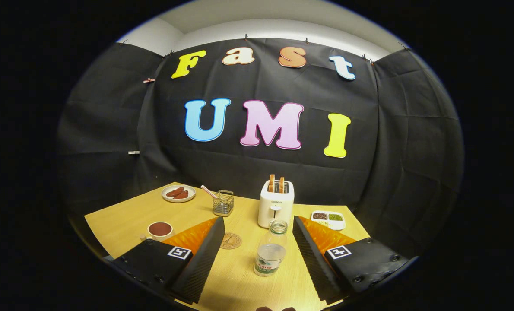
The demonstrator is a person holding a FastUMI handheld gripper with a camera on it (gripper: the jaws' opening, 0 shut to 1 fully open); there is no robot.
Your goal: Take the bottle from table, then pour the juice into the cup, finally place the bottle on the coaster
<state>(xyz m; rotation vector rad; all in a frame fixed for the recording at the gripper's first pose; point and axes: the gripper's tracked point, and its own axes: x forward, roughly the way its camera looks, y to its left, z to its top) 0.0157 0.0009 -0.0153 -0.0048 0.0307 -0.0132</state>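
Fingers spread wide, the gripper [257, 252] lines up on the uncapped clear plastic bottle [270, 249] standing between them, ready to grasp; round wooden coaster [230, 240] and white cup [160, 230] wait leftward.

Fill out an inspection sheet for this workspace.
Surface: wooden table, bare between items.
Job's things: bottle upright, uncapped, between the open fingers, untouched; cup beside the left finger; coaster between cup and bottle.
Clutter: toaster with bread; plate of food; wire holder; divided dish.
Grippers: gripper open, straddling the bottle.
Cables: nothing seen.
Surroundings: black cloth wall.
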